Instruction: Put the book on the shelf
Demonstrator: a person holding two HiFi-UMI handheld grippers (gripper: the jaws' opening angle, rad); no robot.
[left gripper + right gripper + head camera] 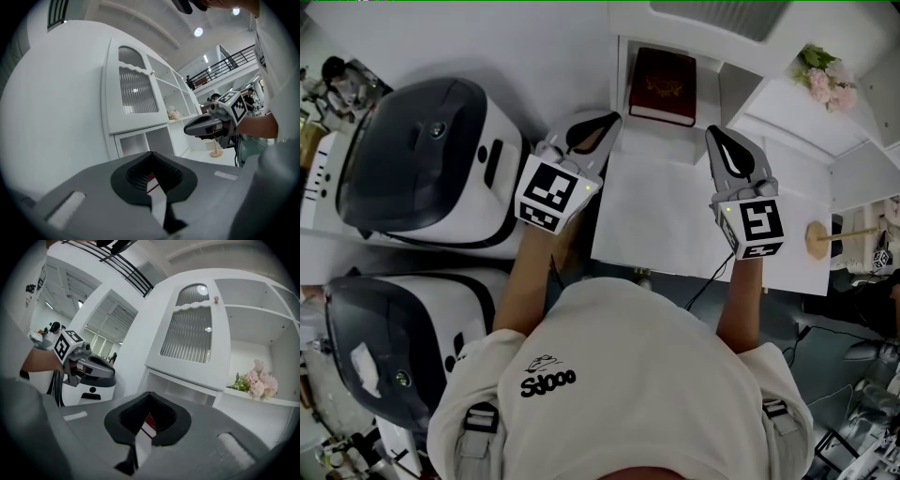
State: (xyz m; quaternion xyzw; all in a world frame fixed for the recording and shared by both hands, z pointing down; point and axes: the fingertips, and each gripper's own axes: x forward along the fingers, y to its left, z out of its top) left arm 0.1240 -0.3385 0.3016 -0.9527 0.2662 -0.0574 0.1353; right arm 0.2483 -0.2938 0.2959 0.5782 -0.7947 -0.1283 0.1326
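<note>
A dark red book (663,84) with a gold emblem lies flat in an open compartment of the white shelf unit (741,47), ahead of both grippers. My left gripper (612,118) points at the book's near left corner, short of it, with its jaws together and nothing in them. My right gripper (713,133) hovers just right of the book, also shut and empty. In the left gripper view only a red sliver of the book (151,178) shows through the jaw opening. The right gripper view shows the same sliver of the book (149,422).
Two white and dark grey machines (431,159) (384,347) stand at my left. Pink flowers (825,80) sit on a shelf at the right, and a small wooden stand (820,239) is on the white counter (666,225). A ribbed glass door (190,336) closes the upper cabinet.
</note>
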